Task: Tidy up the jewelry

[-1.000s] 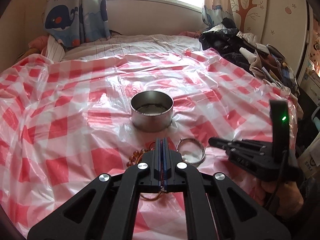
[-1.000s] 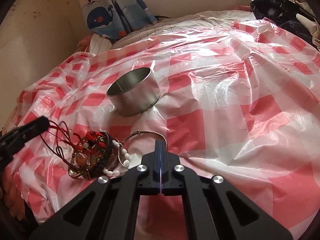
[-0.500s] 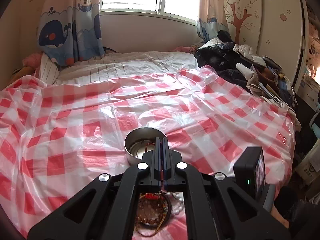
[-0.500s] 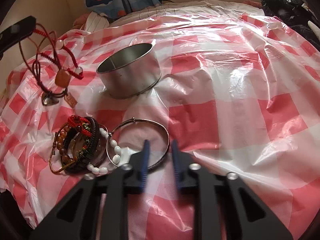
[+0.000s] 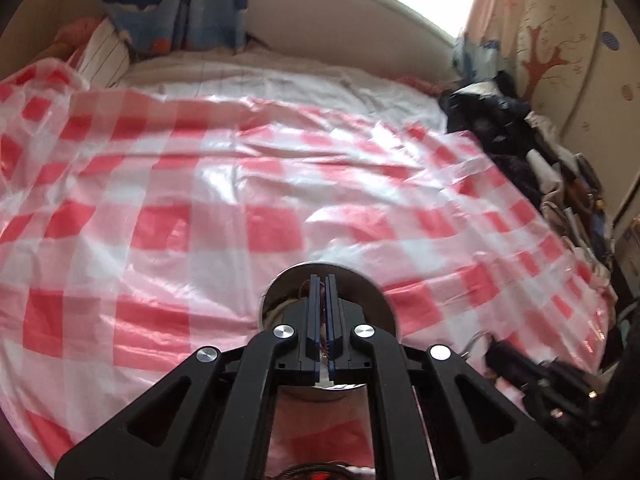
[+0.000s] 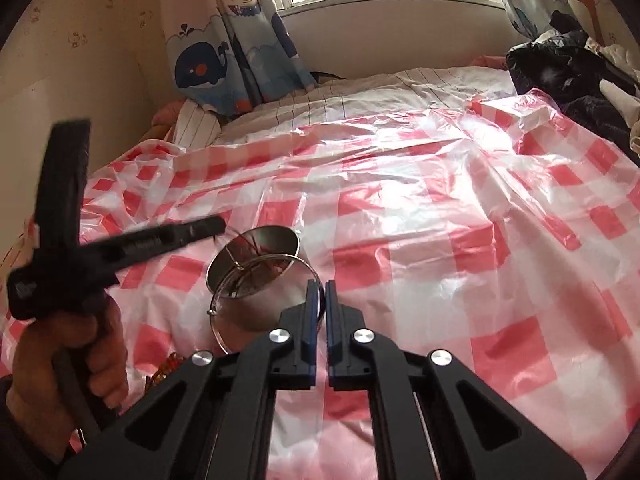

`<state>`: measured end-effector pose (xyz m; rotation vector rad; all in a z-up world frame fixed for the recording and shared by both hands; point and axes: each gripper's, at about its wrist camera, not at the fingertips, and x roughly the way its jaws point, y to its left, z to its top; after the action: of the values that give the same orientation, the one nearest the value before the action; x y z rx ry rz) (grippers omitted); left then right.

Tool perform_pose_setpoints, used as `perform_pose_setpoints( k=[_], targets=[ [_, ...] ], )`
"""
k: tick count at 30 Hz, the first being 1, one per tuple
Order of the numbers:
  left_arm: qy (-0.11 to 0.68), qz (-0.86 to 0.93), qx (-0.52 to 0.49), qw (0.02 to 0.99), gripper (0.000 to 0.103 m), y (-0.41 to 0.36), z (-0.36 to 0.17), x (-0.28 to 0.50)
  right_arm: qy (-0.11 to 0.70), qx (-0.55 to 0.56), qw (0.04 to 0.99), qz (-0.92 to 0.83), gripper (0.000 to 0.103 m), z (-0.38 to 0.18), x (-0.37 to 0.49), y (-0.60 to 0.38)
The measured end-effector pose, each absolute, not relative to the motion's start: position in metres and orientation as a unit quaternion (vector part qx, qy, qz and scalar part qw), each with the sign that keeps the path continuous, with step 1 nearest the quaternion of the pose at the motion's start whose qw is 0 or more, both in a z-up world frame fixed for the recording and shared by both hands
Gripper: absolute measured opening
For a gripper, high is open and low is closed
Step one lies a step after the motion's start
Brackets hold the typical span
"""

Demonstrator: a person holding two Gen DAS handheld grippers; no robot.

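The left hand-held gripper (image 5: 320,280) is hanging over the mouth of the metal tin (image 6: 256,276), its fingers pressed nearly together and pinching a red cord bracelet (image 5: 324,344), a thread of which is showing between the pads; the right hand-held gripper (image 6: 319,285) is pinching the thin silver bangle (image 6: 260,268) at its near edge, holding it tilted up in front of the tin and partly across its opening. Both pieces are therefore crowding the same small mouth, and that is looking like the main risk: the bangle could be knocking the tin's rim or catching the dangling cords (red strands are showing inside the tin in the right view), dragging them back out on release. The tin is standing on a slick checked plastic sheet (image 5: 160,200) spread over a soft bed (image 6: 360,88), so a nudge could be tipping or sliding it. A few beads (image 6: 168,364) are lying beside the tin, near the bed's edge, where they could be rolling off.
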<state>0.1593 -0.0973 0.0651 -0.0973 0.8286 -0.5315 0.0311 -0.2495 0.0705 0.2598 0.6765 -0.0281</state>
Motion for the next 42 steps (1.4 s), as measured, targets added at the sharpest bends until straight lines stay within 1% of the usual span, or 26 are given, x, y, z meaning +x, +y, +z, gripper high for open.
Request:
perform_pose_setpoints(
  k=[2, 4, 6, 10, 11, 12, 13, 14, 15, 18, 22, 24, 25, 26, 31, 32, 33, 34, 35, 36, 37, 39, 42],
  targets=[
    [0.390, -0.243, -0.046, 0.887, 0.003, -0.086, 0.060, 0.157, 0.335, 0.112, 0.936, -0.008, 0.004, 0.071, 0.048, -0.242],
    [0.382, -0.230, -0.037, 0.895, 0.007, -0.075, 0.061, 0.151, 0.342, 0.096, 0.935, 0.000, 0.004, 0.070, 0.068, -0.232],
    [0.381, -0.209, -0.023, 0.900, 0.016, -0.064, 0.062, 0.145, 0.350, 0.083, 0.933, 0.009, 0.004, 0.067, 0.085, -0.220],
    [0.387, -0.167, 0.016, 0.907, 0.025, -0.043, 0.060, 0.131, 0.363, 0.062, 0.930, 0.011, 0.006, 0.056, 0.110, -0.206],
    [0.389, -0.159, 0.022, 0.907, 0.030, -0.039, 0.059, 0.127, 0.369, 0.057, 0.927, 0.010, 0.007, 0.052, 0.115, -0.203],
    [0.390, -0.148, 0.029, 0.909, 0.038, -0.035, 0.057, 0.122, 0.372, 0.055, 0.926, 0.008, 0.008, 0.048, 0.119, -0.202],
    [0.390, -0.141, 0.032, 0.909, 0.041, -0.030, 0.057, 0.118, 0.375, 0.053, 0.925, 0.005, 0.014, 0.044, 0.122, -0.202],
    [0.391, -0.135, 0.034, 0.910, 0.045, -0.027, 0.056, 0.114, 0.378, 0.053, 0.924, 0.002, 0.027, 0.042, 0.124, -0.202],
    [0.392, -0.129, 0.039, 0.910, 0.048, -0.024, 0.054, 0.110, 0.376, 0.055, 0.925, -0.002, 0.029, 0.040, 0.122, -0.204],
    [0.399, -0.125, 0.040, 0.908, 0.052, -0.018, 0.049, 0.100, 0.373, 0.056, 0.926, 0.000, 0.029, 0.043, 0.117, -0.205],
    [0.408, -0.120, 0.042, 0.904, 0.055, -0.013, 0.045, 0.085, 0.378, 0.065, 0.923, 0.008, 0.030, 0.050, 0.093, -0.209],
    [0.412, -0.125, 0.044, 0.902, 0.059, -0.013, 0.042, 0.076, 0.390, 0.080, 0.917, 0.013, 0.035, 0.047, 0.071, -0.213],
    [0.415, -0.129, 0.046, 0.900, 0.059, -0.013, 0.041, 0.070, 0.399, 0.086, 0.913, 0.013, 0.041, 0.043, 0.062, -0.215],
    [0.418, -0.129, 0.048, 0.898, 0.061, -0.012, 0.039, 0.065, 0.408, 0.093, 0.908, 0.013, 0.044, 0.038, 0.050, -0.216],
    [0.432, -0.121, 0.057, 0.892, 0.061, -0.010, 0.025, 0.045, 0.456, 0.102, 0.884, 0.003, 0.047, 0.004, 0.002, -0.215],
    [0.435, -0.117, 0.057, 0.891, 0.062, -0.008, 0.022, 0.043, 0.452, 0.094, 0.887, 0.001, 0.048, 0.001, -0.002, -0.214],
    [0.437, -0.112, 0.056, 0.891, 0.065, -0.006, 0.019, 0.040, 0.452, 0.084, 0.888, 0.002, 0.050, 0.000, -0.002, -0.211],
    [0.436, -0.107, 0.054, 0.892, 0.067, -0.003, 0.015, 0.037, 0.454, 0.078, 0.887, 0.008, 0.063, -0.001, 0.000, -0.207],
    [0.434, -0.101, 0.054, 0.894, 0.072, 0.000, 0.013, 0.035, 0.455, 0.069, 0.888, 0.013, 0.081, -0.001, 0.003, -0.202],
    [0.429, -0.094, 0.055, 0.897, 0.079, 0.003, 0.010, 0.034, 0.461, 0.054, 0.885, 0.016, 0.088, -0.003, 0.009, -0.194],
    [0.424, -0.086, 0.051, 0.900, 0.082, 0.007, 0.009, 0.033, 0.472, 0.035, 0.881, 0.018, 0.096, -0.006, 0.014, -0.188],
    [0.427, -0.070, 0.044, 0.901, 0.096, 0.012, 0.007, 0.036, 0.482, 0.000, 0.876, 0.015, 0.096, -0.008, 0.021, -0.179],
    [0.435, -0.067, 0.048, 0.897, 0.096, 0.013, 0.002, 0.040, 0.469, -0.005, 0.883, 0.009, 0.096, -0.012, 0.017, -0.177]
  ],
)
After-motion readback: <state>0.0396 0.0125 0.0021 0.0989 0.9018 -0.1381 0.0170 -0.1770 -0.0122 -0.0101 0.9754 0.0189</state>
